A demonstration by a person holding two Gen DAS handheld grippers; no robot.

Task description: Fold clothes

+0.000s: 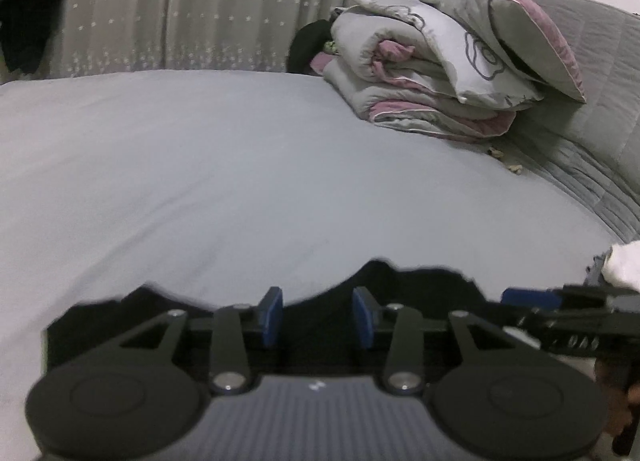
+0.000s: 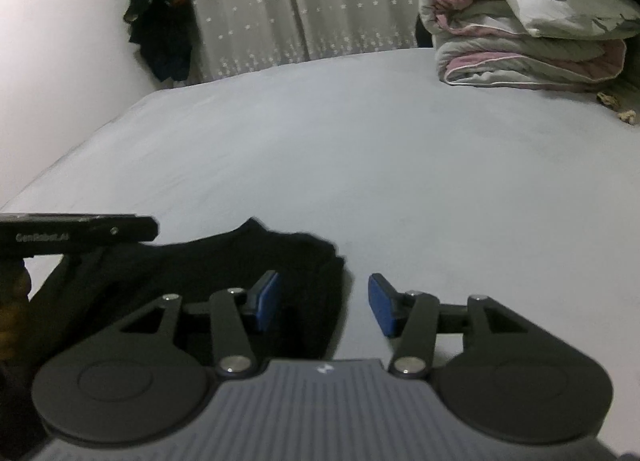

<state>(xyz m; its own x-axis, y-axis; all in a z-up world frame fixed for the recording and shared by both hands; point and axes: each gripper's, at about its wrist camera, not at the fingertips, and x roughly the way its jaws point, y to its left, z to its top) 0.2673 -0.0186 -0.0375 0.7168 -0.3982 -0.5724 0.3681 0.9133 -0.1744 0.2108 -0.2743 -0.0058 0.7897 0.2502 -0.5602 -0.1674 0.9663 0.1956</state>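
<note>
Your left tongs stand with their blue pads apart, held low and level over the near edge of the black garment, which fills the gap between the pads; nothing is clamped. Your right tongs are also spread, a little wider. Their left pad sits over the garment's right edge, their right pad over bare sheet. Both tools point forward along the bed, nearly parallel to its surface and side by side: each tool shows in the other's view, at the edge of the frame. Your gloved hand shows white at the right edge of the left view.

The black garment lies flat on the pale grey sheet at the near end of the bed, beneath and just ahead of both tools. Farther back, at the right, a folded quilt carries a pillow on top. Star-patterned curtains hang behind the bed, with dark clothes hanging to their left.
</note>
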